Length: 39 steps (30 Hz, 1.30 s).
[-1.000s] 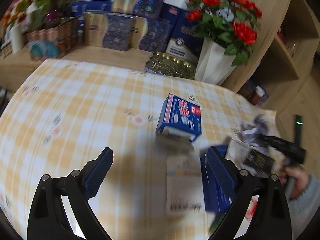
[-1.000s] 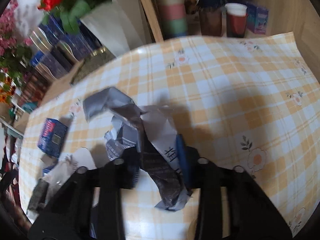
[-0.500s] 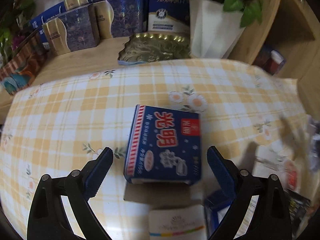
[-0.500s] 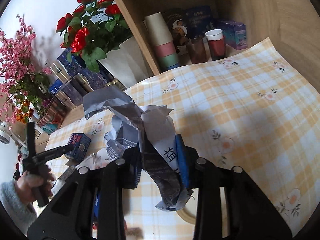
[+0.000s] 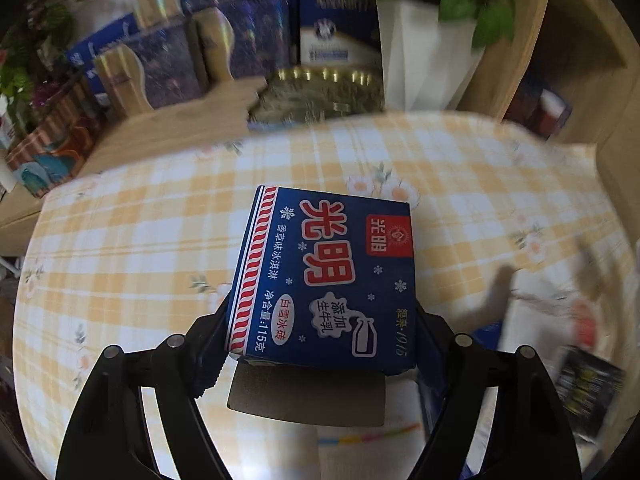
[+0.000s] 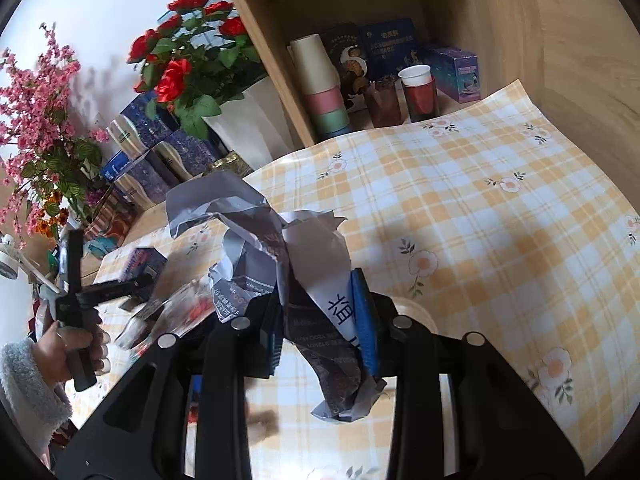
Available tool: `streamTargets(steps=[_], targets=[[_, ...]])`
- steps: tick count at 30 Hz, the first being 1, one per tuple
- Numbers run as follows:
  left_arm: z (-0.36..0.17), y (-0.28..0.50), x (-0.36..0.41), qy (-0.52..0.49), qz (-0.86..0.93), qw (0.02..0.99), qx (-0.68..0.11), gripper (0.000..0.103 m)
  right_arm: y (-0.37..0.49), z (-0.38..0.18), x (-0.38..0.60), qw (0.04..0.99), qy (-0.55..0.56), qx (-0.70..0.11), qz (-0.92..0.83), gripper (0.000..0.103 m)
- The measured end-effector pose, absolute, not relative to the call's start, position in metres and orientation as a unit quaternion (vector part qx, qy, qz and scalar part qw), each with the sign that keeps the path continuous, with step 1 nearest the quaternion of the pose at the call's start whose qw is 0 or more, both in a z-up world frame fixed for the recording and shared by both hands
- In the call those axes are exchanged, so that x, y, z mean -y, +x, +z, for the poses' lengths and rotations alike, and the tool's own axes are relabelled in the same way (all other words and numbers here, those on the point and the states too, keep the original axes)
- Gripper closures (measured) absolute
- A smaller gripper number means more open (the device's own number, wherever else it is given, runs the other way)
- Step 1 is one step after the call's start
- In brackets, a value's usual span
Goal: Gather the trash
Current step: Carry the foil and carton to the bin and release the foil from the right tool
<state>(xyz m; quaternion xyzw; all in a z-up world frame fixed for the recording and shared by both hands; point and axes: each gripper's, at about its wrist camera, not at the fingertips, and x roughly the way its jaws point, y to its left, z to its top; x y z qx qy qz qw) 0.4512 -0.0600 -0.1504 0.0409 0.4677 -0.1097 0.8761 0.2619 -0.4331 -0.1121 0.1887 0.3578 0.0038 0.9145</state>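
A blue ice-cream box point(image 5: 328, 276) with red and white lettering lies on the yellow checked tablecloth point(image 5: 120, 248). My left gripper point(image 5: 322, 316) straddles it, its jaws closing, and both pads lie against the box's sides. The box's grey end flap point(image 5: 304, 396) hangs open toward me. My right gripper point(image 6: 320, 312) is shut on a crumpled grey and white sheet of paper point(image 6: 280, 248), held above the table. In the right wrist view the box point(image 6: 144, 262) shows small at the left, with a hand point(image 6: 76, 344) on the left tool.
More litter lies right of the box: a dark wrapper point(image 5: 584, 384), white paper point(image 5: 540, 312) and a white card point(image 5: 360, 440). A white vase of red roses point(image 6: 248, 120), gift boxes point(image 5: 168, 64) and a shelf with paper cups point(image 6: 416, 92) line the far edge.
My left gripper has moved in over the blue box and its jaws have narrowed onto it. My right gripper has risen with the crumpled paper.
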Motion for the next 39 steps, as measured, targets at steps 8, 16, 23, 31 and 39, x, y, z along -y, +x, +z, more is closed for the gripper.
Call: streamTargets(steps=[8,16,23,31,39], targets=[[-0.088,0.376,0.025,0.021,-0.122,0.901,-0.415,0.027,0.221,-0.092,0.396,0.924,0.152,-0.35,0.021,0.07],[-0.049,0.278,-0.012,0.001,-0.135,0.919,-0.37,0.027,0.171,-0.083,0.36,0.928,0.12,-0.351,0.041,0.07],[-0.044,0.201,-0.031,-0.014,-0.155,0.925,-0.346,0.027,0.127,-0.084,0.329,0.93,0.082,-0.354,0.062,0.07],[-0.059,0.122,-0.039,-0.011,-0.164,0.927,-0.336,0.027,0.079,-0.103,0.29,0.926,0.051,-0.362,0.095,0.07],[-0.077,0.061,-0.045,-0.03,-0.169,0.926,-0.335,0.027,0.04,-0.136,0.254,0.91,0.033,-0.393,0.131,0.07]])
